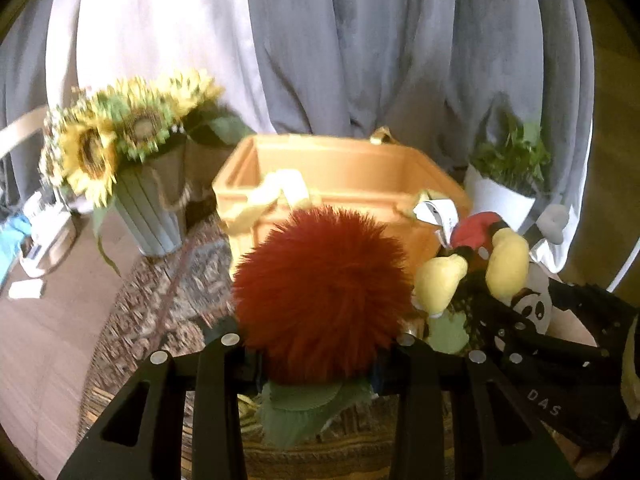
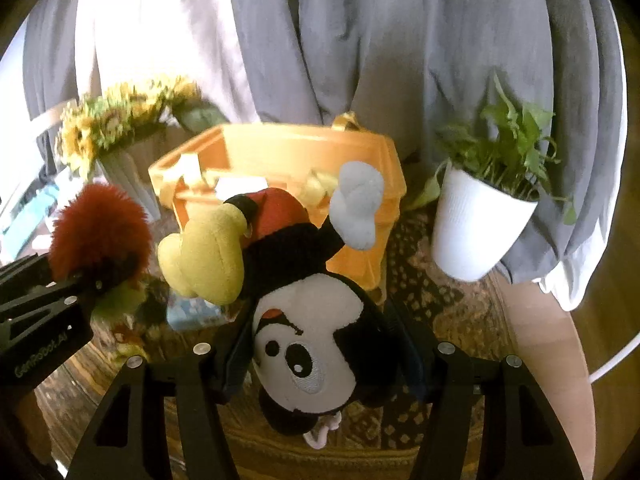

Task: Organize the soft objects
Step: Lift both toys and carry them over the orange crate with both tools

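My left gripper (image 1: 316,364) is shut on a fluffy red pom-pom toy (image 1: 322,292) with green felt leaves below it. It is held up in front of an open orange storage box (image 1: 340,168) (image 2: 280,148). My right gripper (image 2: 324,364) is shut on the head of a black-and-white mouse plush (image 2: 312,344), which hangs upside down, its yellow shoes (image 2: 204,256) and a white glove (image 2: 356,204) pointing toward the box. In the left wrist view that plush (image 1: 504,264) and the right gripper (image 1: 560,344) show at right. The pom-pom (image 2: 100,236) and left gripper show at left in the right wrist view.
A sunflower bouquet (image 1: 116,136) in a grey wrap stands left of the box. A white pot with a green plant (image 2: 476,216) stands to its right. Grey and white curtains (image 1: 360,40) hang behind. A patterned rug (image 2: 440,288) lies below on a wooden floor (image 1: 44,320).
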